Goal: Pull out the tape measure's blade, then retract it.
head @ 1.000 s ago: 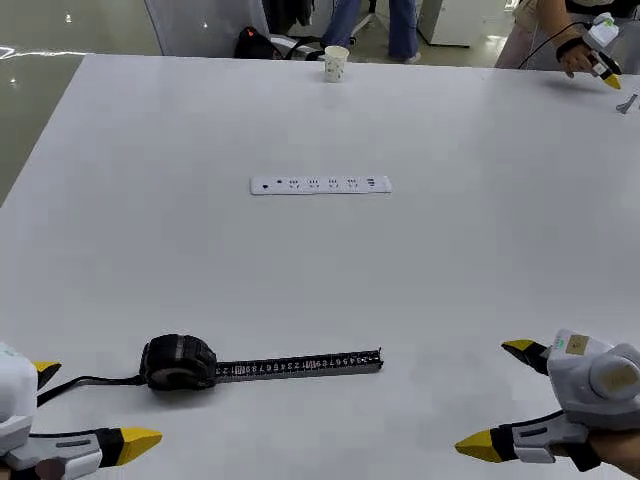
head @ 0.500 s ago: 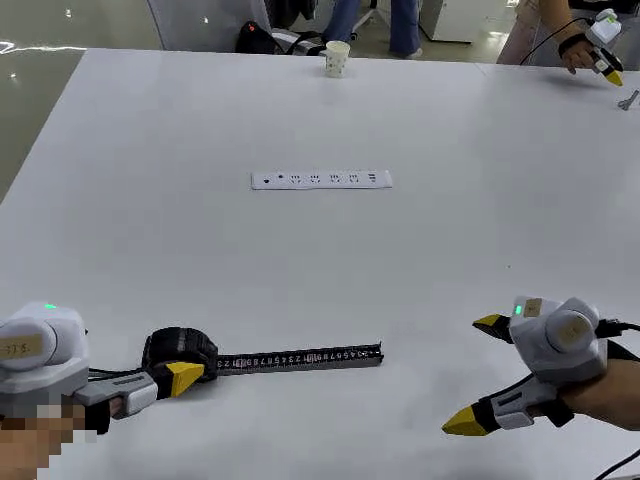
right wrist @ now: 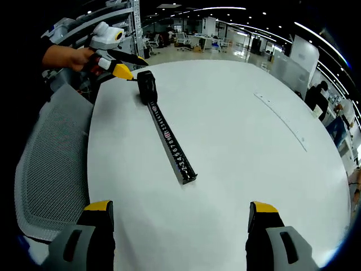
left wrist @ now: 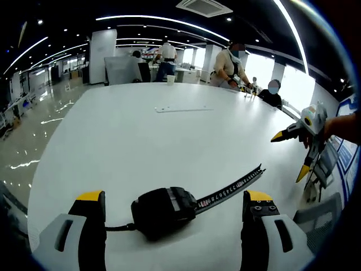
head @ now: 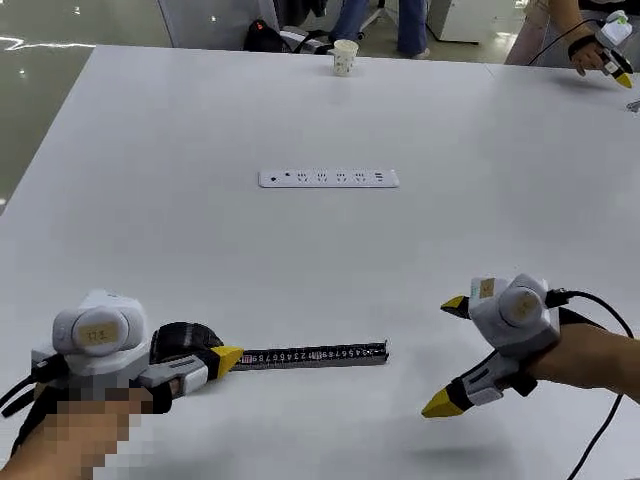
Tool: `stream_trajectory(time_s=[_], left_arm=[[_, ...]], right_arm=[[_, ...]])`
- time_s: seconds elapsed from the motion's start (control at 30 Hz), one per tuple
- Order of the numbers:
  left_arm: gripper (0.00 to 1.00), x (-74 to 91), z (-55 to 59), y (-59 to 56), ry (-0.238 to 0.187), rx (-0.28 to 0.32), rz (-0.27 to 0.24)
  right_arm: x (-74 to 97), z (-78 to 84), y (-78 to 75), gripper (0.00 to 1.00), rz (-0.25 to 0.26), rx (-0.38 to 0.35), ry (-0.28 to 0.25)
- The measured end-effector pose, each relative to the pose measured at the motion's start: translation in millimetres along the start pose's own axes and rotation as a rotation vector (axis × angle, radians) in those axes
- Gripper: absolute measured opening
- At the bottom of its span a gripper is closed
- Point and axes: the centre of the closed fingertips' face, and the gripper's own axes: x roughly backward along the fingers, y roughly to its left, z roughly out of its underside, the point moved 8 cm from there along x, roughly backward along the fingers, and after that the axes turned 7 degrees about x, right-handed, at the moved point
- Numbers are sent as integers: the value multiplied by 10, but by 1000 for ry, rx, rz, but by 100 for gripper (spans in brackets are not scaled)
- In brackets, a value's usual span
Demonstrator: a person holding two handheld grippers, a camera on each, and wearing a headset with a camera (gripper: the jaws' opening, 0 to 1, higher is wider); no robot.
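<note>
While the tape measure (head: pixel 183 342) lies on the white counter (head: pixel 300 260) at about 7 o'clock in the head view, its blade (head: pixel 315 354) is drawn out flat on the surface and points toward 3 o'clock, numbers facing up. The left hand-held gripper (left wrist: pixel 174 196) has its jaws wide apart and straddles the black case. In the left gripper view there is a gap on each side, so neither jaw touches the case. A thin black strap (left wrist: pixel 118 227) runs from the case toward the jaw at 8 o'clock in that view. The right hand-held gripper (head: pixel 446 353) hovers at about 4 o'clock in the head view, just beyond the blade's free end. Its jaws are also spread and hold nothing. In the right gripper view the blade's end lies ahead of those jaws, toward 12 o'clock, apart from both. A white power strip (head: pixel 328 179) rests near the middle of the counter, well apart from the blade at its 12 o'clock. A paper cup (head: pixel 345 57) stands at the far edge, also toward 12 o'clock
</note>
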Motion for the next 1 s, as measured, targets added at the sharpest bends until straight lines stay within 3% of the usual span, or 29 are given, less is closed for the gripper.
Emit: stream_trajectory(time_s=[0.17, 0.37, 0.47, 0.57, 0.7, 0.8, 0.87, 0.93, 1.0], left_arm=[[99, -90, 17, -53, -19, -1, -17], [99, -190, 13, -101, -48, 36, -37], [99, -242, -15, -159, -44, 3, -22], [99, -278, -55, -149, -61, 7, -33], [99, -296, -21, -102, -104, 30, -90], [99, -316, 64, -89, -99, 77, -100], [99, -303, 94, -95, -110, 72, -103], [99, -293, 107, -86, -148, 53, -108], [99, -295, 144, -75, -136, 62, -115]], right_arm=[[-109, -126, -85, 99, -27, 47, 10], [-268, -160, -165, 99, -53, 73, 40], [-330, -173, -185, 99, -68, 88, 53], [-389, -174, -214, 99, -77, 107, 62], [-440, -190, -236, 91, -80, 127, 73], [-484, -202, -243, 86, -83, 157, 74], [-508, -201, -243, 78, -90, 189, 79], [-545, -199, -232, 72, -101, 214, 85], [-577, -195, -226, 67, -106, 232, 95]])
